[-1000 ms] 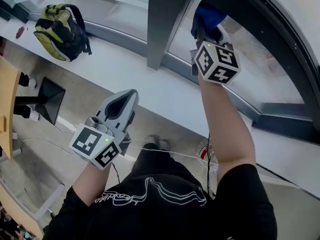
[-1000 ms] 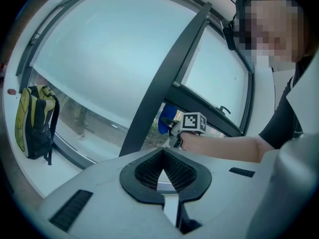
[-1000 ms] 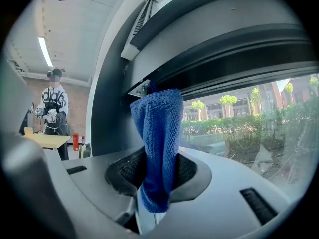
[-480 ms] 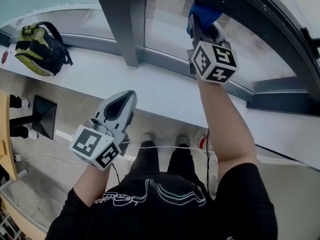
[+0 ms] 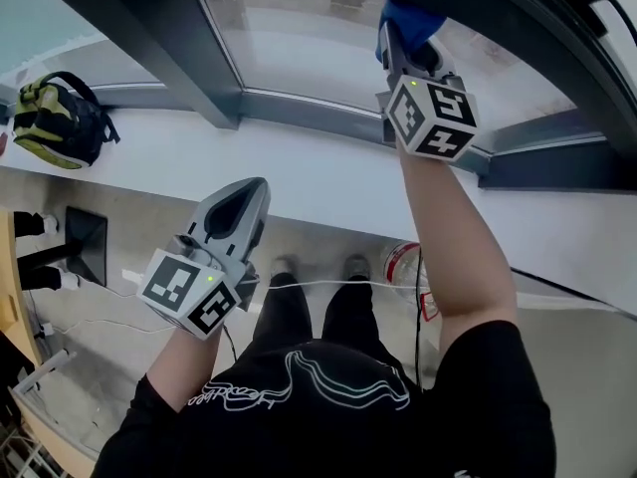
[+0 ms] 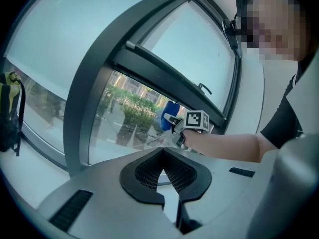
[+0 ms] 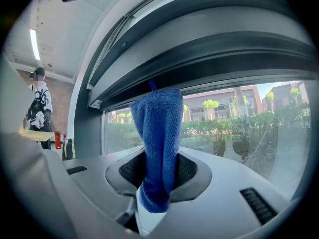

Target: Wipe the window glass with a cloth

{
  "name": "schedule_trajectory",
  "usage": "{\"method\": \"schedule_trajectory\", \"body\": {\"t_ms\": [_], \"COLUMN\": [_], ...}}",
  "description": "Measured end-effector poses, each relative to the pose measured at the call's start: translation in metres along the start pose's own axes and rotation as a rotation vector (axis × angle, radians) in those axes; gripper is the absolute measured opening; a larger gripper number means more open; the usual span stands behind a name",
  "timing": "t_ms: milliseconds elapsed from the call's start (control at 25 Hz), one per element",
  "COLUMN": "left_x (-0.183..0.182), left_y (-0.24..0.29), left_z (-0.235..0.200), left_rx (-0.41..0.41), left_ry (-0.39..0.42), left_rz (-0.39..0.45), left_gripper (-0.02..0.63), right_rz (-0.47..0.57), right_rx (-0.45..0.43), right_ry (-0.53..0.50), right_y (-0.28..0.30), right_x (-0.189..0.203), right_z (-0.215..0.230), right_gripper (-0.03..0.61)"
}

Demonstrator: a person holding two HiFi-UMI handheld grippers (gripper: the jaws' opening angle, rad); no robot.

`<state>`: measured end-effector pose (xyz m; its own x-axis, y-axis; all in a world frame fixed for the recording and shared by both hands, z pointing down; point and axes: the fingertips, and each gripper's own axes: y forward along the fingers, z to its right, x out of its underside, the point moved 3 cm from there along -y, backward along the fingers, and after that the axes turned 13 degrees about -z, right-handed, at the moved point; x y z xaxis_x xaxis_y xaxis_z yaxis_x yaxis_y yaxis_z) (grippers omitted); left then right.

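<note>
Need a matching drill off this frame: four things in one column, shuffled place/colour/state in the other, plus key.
Things:
1. cloth
2. left gripper
3. backpack
4. right gripper

Place, colour or state:
A. lies on the white sill, far left in the head view
B. jaws together, nothing between them
C. raised to the window glass, jaws shut on fabric
D. blue

Pairs: 1-D, 2-B, 3-A, 4-C
</note>
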<state>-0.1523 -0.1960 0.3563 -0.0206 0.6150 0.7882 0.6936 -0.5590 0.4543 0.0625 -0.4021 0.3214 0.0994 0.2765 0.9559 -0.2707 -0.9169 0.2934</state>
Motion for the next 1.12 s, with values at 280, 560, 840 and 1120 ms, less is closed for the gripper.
{"method": "schedule_trajectory", "body": {"t_ms": [280,560,840,1120], "left_x": [0.003,-0.003,-0.001,-0.003], "left_y": [0.05,0.095,0.131,0.164], "left_z": [0.067,0.121,0.16,0.194], "left_rx": [0.028,0.065,0.091,0.113], "left_ry": [0.002,0.016,0.039,0.056], "left_rz": [-0.022,-0.036,-0.055,-0.068], "left_gripper": [0.005,0.005,0.005,0.005], "right_rz": [0.009,0.011,0.018,0.027], "right_rx": [0.03,0.038,0.071,0.136], "right_ry": [0.028,0.025,0.043,0.055], "right_y": [-0.043,-0.076,-0.11,-0.145], "right_x": [0.01,0.013,0.026,0.035], "right_z": [0.083,0.143,0.2,0.263], "right_gripper": [0.093,0.094,0.094,0.094]}}
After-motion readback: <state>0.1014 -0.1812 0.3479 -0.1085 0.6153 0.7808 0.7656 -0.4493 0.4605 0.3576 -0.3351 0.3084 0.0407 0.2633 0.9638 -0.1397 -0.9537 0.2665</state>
